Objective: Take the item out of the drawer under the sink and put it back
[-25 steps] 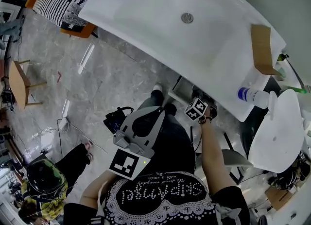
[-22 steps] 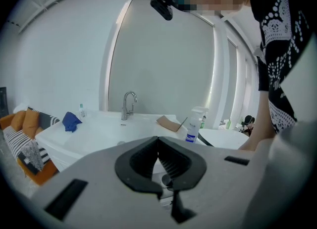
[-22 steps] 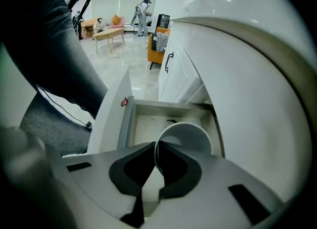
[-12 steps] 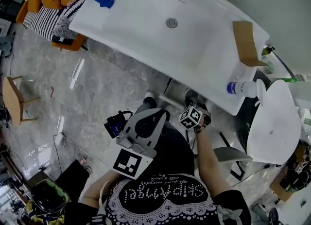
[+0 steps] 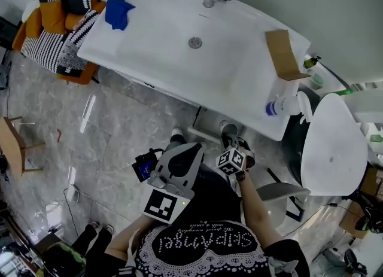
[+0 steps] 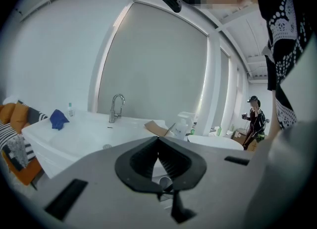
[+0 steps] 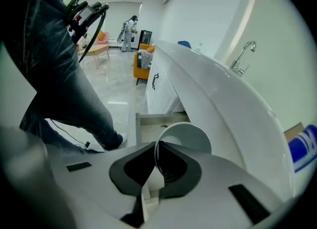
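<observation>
Right tongs (image 7: pixel 156 149) pinch white cup (image 7: pixel 187 136) by its rim above drawer (image 7: pixel 148 119); left tongs (image 6: pixel 158 142) closed, empty

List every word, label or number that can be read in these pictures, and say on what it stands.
Shirt: large white letters, upside down, too blurred to read surely.
Bottle beside the sink: blue label, too small to read.
Marker cube: black squares only, no words.

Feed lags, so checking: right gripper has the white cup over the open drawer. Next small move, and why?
Probably lower the white cup back into the open drawer: the right gripper pinches its rim and it hangs clear above; taking out looks done.
</observation>
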Motion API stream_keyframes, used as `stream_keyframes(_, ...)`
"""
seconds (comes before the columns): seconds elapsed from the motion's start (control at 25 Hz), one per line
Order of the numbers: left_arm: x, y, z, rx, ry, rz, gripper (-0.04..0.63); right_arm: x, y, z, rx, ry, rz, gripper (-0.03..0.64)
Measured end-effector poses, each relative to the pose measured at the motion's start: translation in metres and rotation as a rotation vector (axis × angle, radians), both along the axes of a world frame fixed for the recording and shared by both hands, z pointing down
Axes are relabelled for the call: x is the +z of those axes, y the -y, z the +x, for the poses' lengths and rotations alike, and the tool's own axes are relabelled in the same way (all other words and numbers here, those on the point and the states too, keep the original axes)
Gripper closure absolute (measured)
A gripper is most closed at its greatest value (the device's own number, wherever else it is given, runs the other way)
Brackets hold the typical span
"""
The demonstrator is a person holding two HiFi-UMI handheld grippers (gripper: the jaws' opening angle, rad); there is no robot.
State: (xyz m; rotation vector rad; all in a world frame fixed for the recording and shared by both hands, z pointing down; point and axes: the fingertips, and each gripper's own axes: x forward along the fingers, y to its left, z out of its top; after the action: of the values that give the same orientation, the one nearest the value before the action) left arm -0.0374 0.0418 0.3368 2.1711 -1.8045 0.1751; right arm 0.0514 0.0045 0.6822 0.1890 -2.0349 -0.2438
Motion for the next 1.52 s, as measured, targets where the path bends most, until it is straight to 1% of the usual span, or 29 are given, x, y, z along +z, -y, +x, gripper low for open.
stream_keyframes(0.16,-0.003,0.002,0.011,0.025,-0.008,0.013,0.591,-0.026,0.007,0.006,0.075,0.054,0.017,0.591)
stream_keyframes(0.28,-0.005,0.003,0.017,0.036,-0.016,0.025,0.591,-0.038,0.010,0.012,0.086,0.075,0.038,0.591)
stream_keyframes(0.6,-0.011,0.011,0.034,0.081,-0.035,0.052,0.591,-0.075,0.009,0.027,0.144,0.145,0.050,0.591)
stream_keyframes(0.8,-0.011,0.018,0.038,0.104,-0.053,0.063,0.591,-0.091,0.009,0.033,0.197,0.202,0.049,0.591)
stream_keyframes(1.08,-0.011,0.025,0.041,0.129,-0.066,0.066,0.591,-0.114,0.006,0.033,0.234,0.259,0.040,0.591)
stream_keyframes(1.36,-0.012,0.029,0.039,0.130,-0.073,0.072,0.591,-0.132,0.006,0.032,0.264,0.306,0.040,0.591)
stream_keyframes(1.52,-0.014,0.030,0.037,0.125,-0.072,0.079,0.591,-0.144,0.007,0.031,0.312,0.366,0.013,0.591)
